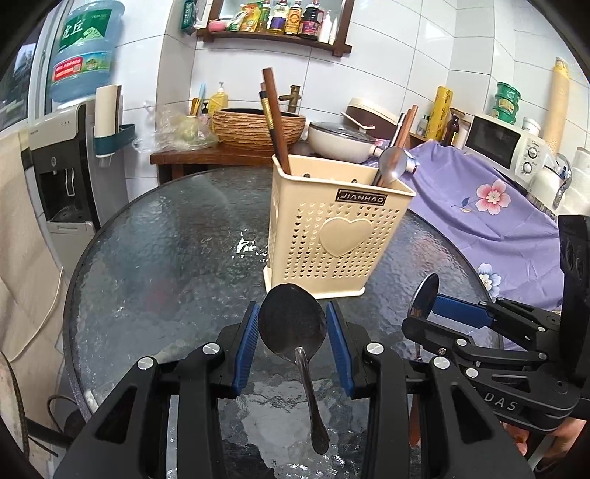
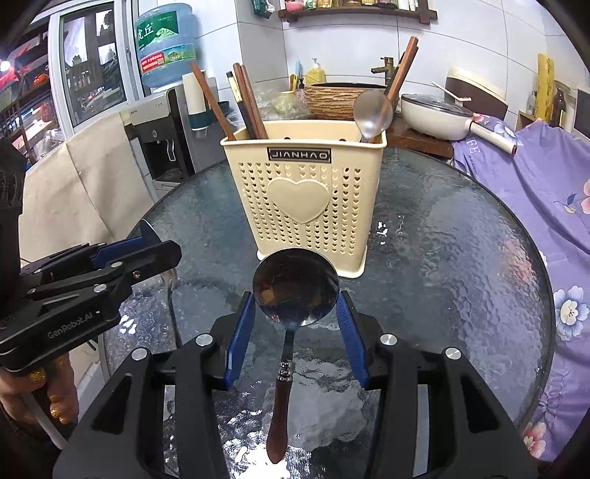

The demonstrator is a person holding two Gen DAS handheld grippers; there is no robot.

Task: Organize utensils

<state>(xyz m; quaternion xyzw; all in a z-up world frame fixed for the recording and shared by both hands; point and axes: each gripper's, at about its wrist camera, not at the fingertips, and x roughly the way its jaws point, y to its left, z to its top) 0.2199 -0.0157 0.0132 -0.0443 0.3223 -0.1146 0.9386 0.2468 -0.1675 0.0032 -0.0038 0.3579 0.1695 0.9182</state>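
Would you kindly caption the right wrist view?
Right gripper clamps a wooden-handled spoon before the cream utensil holder.

Home kitchen. Ahead of the left gripper, past the round glass worktop: white tiled wall, shelf of sauce bottles, basin with brass tap, lidded pan. Further left, water dispenser; far right, microwave.

Utensil holder on counter, chopsticks and spoon inside; two spoons before it.
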